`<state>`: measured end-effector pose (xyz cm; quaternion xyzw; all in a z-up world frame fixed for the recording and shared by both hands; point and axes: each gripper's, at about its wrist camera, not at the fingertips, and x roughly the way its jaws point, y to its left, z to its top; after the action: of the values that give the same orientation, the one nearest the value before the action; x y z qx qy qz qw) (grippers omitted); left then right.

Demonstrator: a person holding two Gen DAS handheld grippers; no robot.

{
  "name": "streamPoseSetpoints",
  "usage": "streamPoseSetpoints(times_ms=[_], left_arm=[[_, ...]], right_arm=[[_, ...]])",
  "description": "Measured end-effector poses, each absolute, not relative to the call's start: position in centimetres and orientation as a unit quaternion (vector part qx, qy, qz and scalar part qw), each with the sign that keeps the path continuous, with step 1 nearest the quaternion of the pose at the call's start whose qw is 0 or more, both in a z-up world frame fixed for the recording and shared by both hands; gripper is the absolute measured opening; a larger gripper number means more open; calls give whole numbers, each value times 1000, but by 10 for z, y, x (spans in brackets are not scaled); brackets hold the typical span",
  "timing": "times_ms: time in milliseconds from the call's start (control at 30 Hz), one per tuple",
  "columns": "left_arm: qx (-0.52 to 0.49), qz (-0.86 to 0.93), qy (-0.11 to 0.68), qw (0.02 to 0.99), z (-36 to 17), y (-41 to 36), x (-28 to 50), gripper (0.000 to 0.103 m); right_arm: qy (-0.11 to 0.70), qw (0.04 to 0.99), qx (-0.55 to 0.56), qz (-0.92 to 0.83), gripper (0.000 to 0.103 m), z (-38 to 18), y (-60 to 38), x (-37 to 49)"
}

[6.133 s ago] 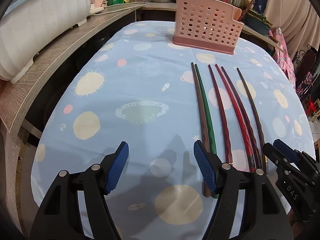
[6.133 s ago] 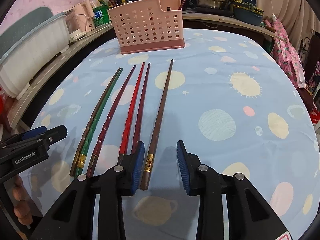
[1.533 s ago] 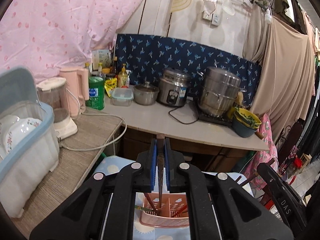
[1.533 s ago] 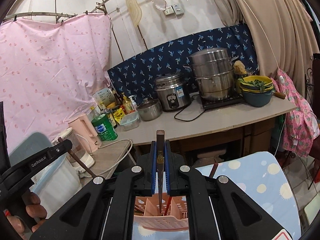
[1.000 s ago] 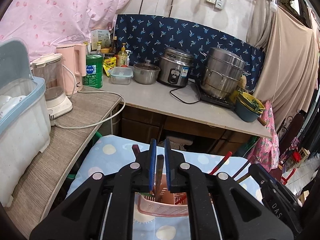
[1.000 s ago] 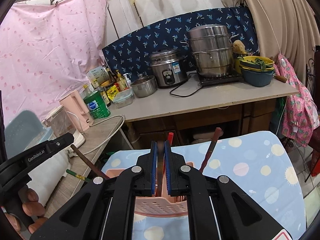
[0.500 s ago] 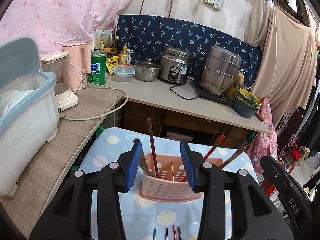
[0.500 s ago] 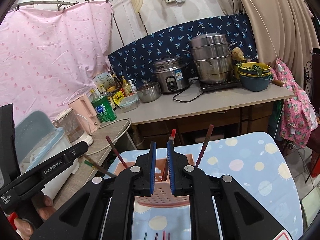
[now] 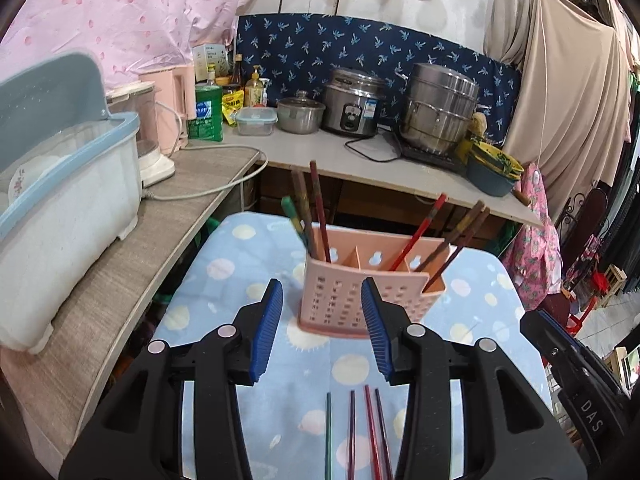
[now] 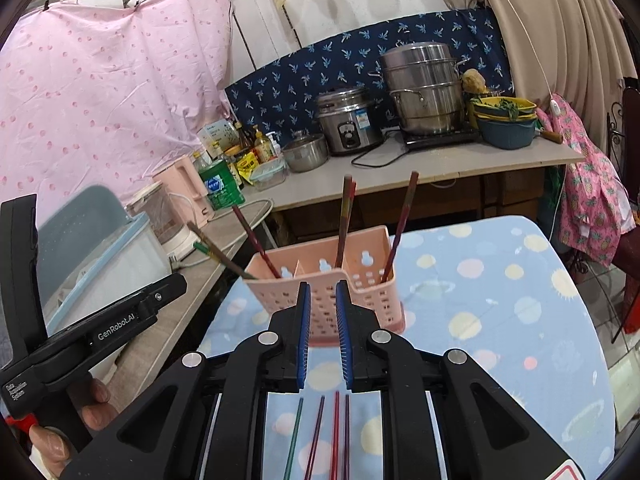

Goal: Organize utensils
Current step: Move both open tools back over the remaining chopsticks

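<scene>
We see the perforated pink plastic holder (image 9: pixel 352 296); left gripper (image 9: pixel 322 330) jaws wide, right gripper (image 10: pixel 323 334) jaws narrow, both empty.

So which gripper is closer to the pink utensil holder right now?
Hard to call; about level. The left gripper and the right gripper both hang just short of the pink utensil holder, each empty and clear of it, neither clearly ahead.

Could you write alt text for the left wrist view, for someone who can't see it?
An open, empty left gripper hovers over a planet-print tablecloth, facing a pink slotted utensil holder with six chopsticks leaning in it. Four more chopsticks lie on the cloth below; a cluttered kitchen counter stands behind.
</scene>
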<state>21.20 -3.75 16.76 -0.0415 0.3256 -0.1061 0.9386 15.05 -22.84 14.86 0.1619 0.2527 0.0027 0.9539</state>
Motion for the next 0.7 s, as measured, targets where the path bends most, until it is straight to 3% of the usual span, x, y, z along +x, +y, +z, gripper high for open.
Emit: streamPoseSetpoints(times_ms=[367,700], left_arm=[[-12,-93,340,936,130,-31,160,39],[-13,-102,400,911,76,-24,116,44]], right_arm=[[291,947,138,2,14,108,-215,103],[358,925,125,15,14,45,-200,58]])
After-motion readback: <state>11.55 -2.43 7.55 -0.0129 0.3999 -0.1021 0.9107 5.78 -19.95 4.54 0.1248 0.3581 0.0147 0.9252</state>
